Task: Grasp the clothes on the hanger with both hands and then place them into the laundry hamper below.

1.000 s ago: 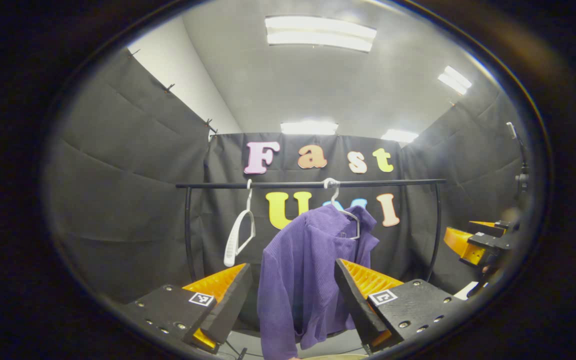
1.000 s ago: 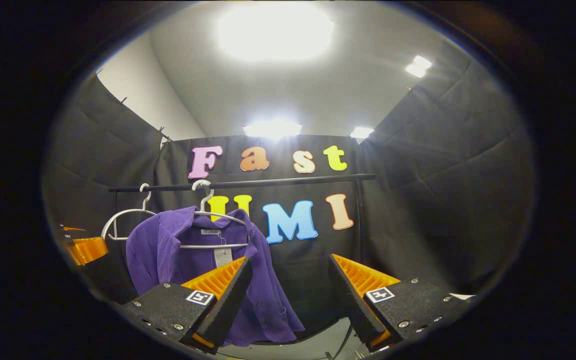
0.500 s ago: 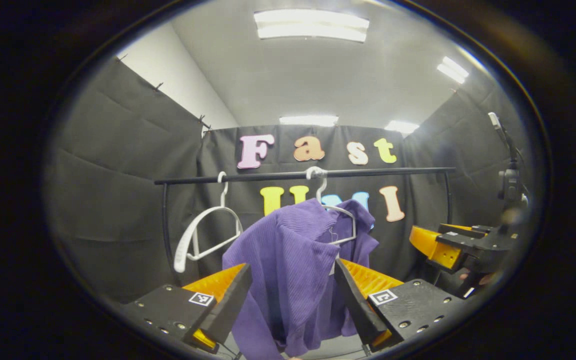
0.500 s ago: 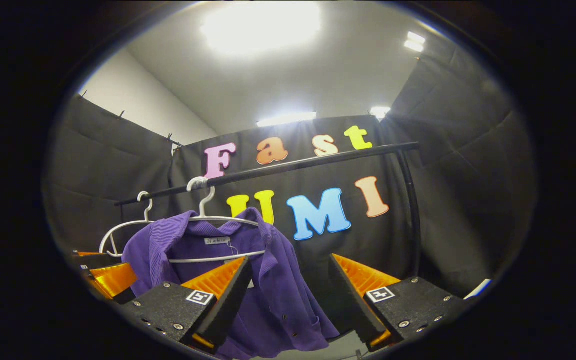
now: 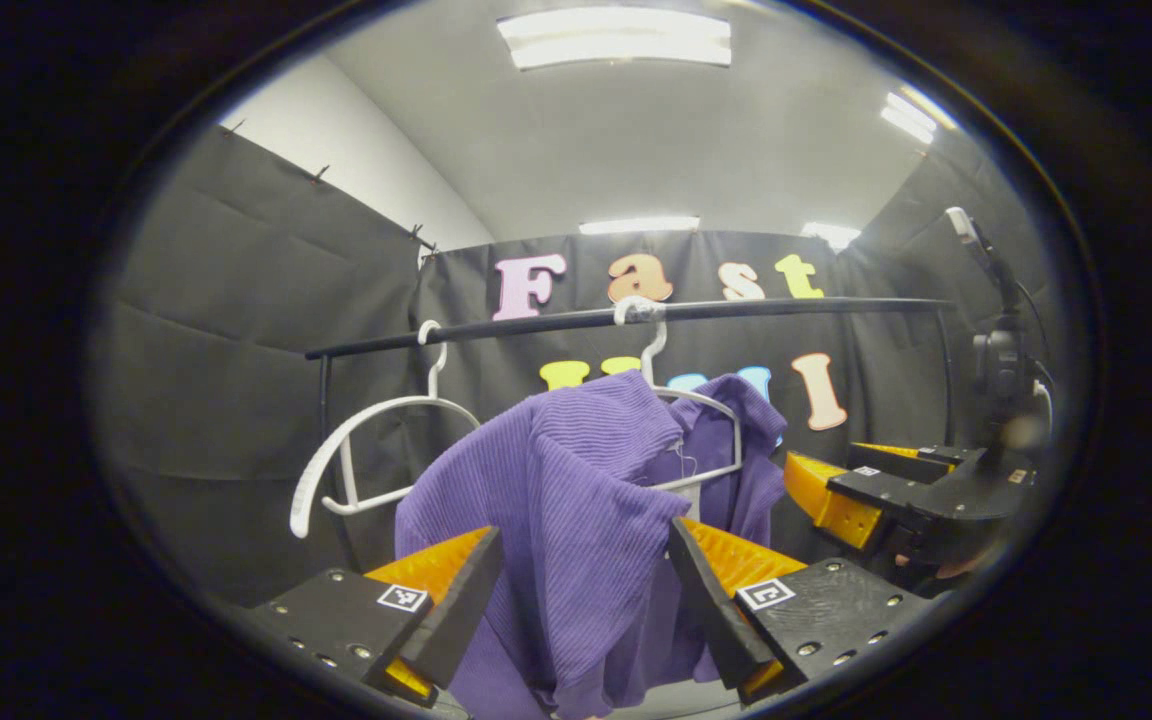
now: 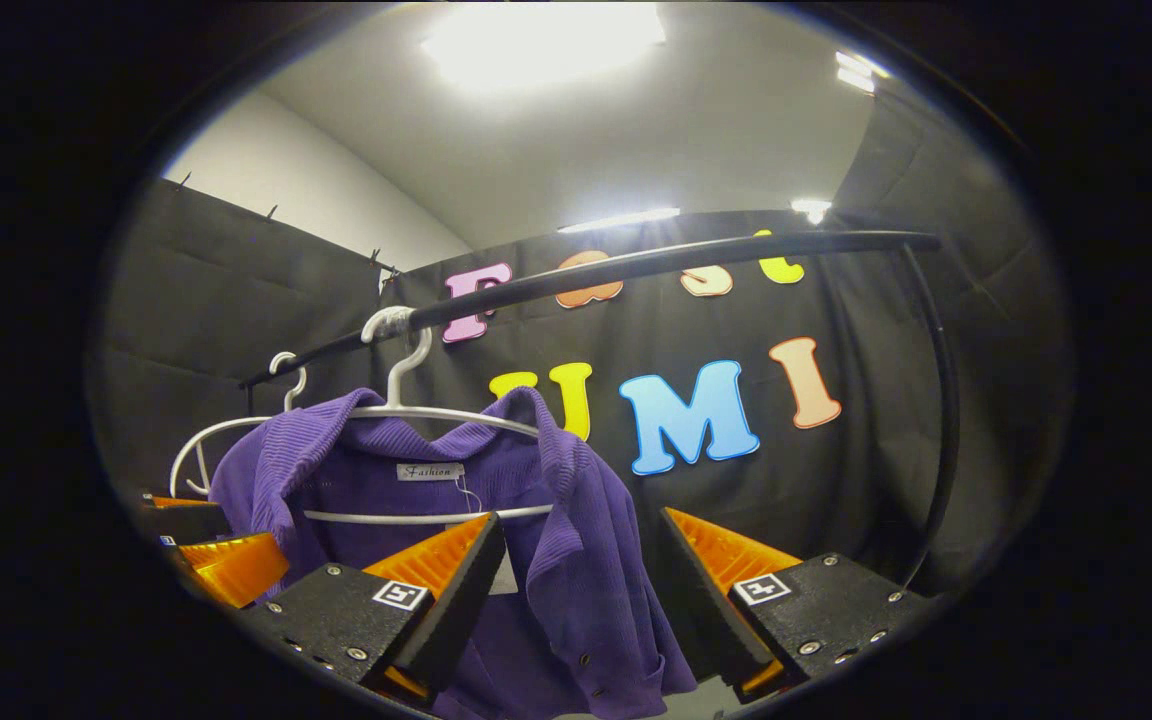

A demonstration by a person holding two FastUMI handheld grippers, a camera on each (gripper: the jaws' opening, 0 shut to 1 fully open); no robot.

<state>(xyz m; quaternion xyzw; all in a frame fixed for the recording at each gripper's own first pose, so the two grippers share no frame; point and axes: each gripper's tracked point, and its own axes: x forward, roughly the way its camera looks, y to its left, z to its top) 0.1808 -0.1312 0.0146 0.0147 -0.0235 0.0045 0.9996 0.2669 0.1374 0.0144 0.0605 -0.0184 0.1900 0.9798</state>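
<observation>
I had both hand-held grippers spread wide and empty, tilted upward at the purple shirt [image 5: 576, 500], which hung on a white hanger [image 6: 416, 410] from the rail [image 5: 636, 315]. Left hand-held gripper [image 5: 581, 580] straddled one shoulder, right hand-held gripper [image 6: 576, 580] the other front edge. The cloth looked soft, light and limp; I judged the shoulders the best hold.

Black cloth walls [image 5: 236, 330] enclose the booth on three sides, pinned along their upper edge. A white wall [image 5: 356, 160] rises behind the left cloth. The grey ceiling [image 5: 696, 140] carries lit light panels [image 5: 616, 38]. A black clothes rail [image 6: 696, 258] spans the back wall.
</observation>
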